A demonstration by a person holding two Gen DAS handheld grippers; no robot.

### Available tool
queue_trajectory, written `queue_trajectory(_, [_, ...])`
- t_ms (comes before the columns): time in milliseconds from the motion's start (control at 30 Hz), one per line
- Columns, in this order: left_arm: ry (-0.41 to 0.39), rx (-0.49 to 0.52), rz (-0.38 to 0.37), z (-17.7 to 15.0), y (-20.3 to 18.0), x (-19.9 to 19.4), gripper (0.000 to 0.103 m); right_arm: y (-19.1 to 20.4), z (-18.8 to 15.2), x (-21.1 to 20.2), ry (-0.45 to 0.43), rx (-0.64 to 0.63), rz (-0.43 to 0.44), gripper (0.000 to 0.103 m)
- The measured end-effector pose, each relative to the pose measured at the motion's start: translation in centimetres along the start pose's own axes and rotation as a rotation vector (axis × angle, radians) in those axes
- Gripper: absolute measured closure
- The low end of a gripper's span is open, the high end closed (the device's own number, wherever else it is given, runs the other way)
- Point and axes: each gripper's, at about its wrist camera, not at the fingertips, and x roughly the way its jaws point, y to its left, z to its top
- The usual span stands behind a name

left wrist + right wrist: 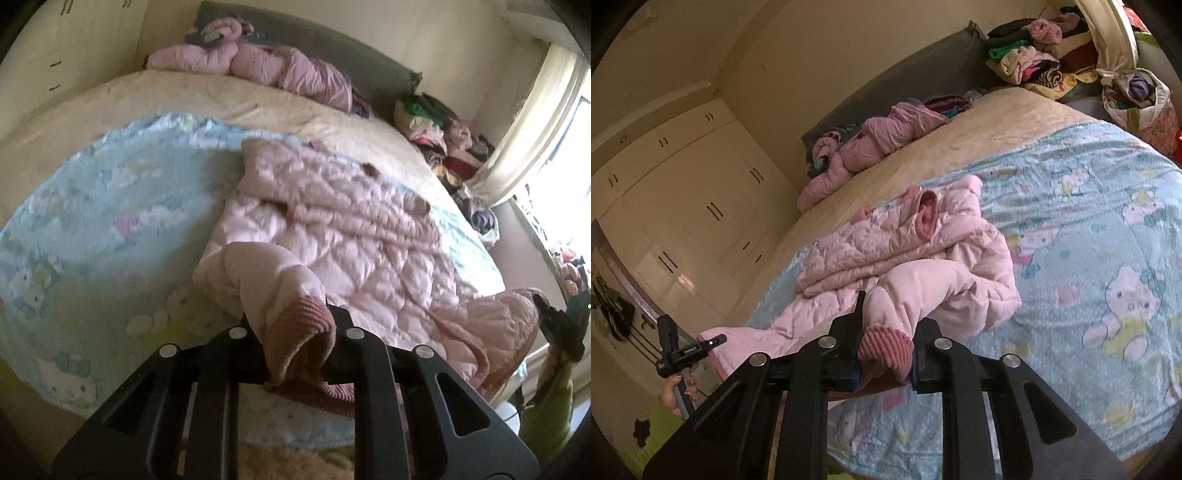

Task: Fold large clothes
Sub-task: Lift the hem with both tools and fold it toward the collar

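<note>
A: Where is the coat?

B: The pink quilted jacket lies spread on the blue cartoon blanket that covers the near half of the bed. In the left wrist view it fills the middle, running out toward four o'clock.

A: And the sleeves?

B: Each one is pinched at its ribbed, darker pink cuff. The left gripper is clamped on one cuff, at six o'clock in its own view, with the sleeve bunched above the fingers. The right gripper is clamped on the other cuff, also at six o'clock in its view, its sleeve lifted off the blanket.

A: Can either camera see the other tool?

B: Yes. From the right wrist, the left gripper shows at eight o'clock, with a hand on its handle. From the left wrist, the right one is a dark shape at four o'clock, too blurred to read.

A: What else?

B: A second pink padded garment lies crumpled near the grey headboard at twelve o'clock. A heap of mixed clothes sits at two o'clock, beside the curtain. Cream wardrobes stand at nine o'clock in the right wrist view.
</note>
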Motion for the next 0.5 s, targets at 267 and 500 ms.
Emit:
queue_trajectory(267, [-0.088, -0.019, 0.007, 3.5, -0.8, -0.3, 0.092, 0.6, 3.3, 0.9, -0.057, -0.022, -0.002, 0.086])
queue_trajectory(500, [-0.132, 0.016, 0.043, 5.7, -1.9, -0.1, 0.092, 1.2, 6.2, 2.0, -0.098, -0.045, -0.018, 0.086])
